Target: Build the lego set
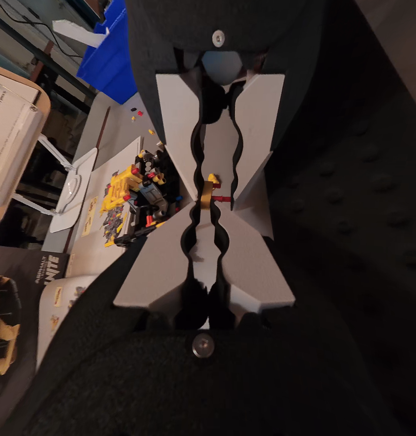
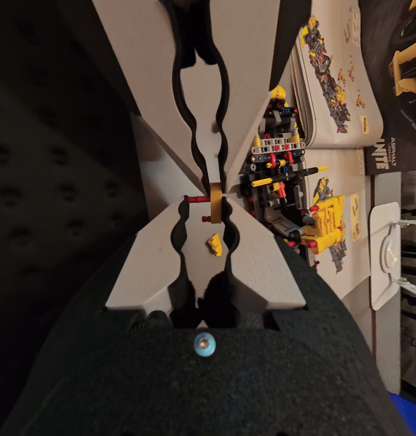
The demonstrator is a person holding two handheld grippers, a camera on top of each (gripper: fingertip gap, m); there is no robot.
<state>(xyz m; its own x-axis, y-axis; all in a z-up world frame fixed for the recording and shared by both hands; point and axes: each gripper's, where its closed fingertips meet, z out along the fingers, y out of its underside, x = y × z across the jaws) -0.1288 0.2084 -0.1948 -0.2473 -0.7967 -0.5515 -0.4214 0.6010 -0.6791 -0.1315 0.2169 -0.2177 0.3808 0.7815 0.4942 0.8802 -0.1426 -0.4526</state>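
- The build is partway there: the partly built model lies on the table just beside your grippers. It is a black and grey frame with red, blue and yellow pins showing.
- A yellow sub-assembly sits at one end of it, over the open instruction booklet.
- Plenty looks left to do. There is no bodywork on the frame, a few loose pieces are scattered further off, and a small yellow piece waits on the table right under your fingers.
- Right now you are on a small sub-step, held up off the table: a gold beam with two red pins.
- Your left gripper is nearly closed, pinching one end of the gold beam between its tips.
- Your right gripper is a little wider. One tip bears on the head of the long red pin and the other backs the far face of the beam, so I judge you are squeezing that pin home.
- The short red pin beside it appears seated deeper.
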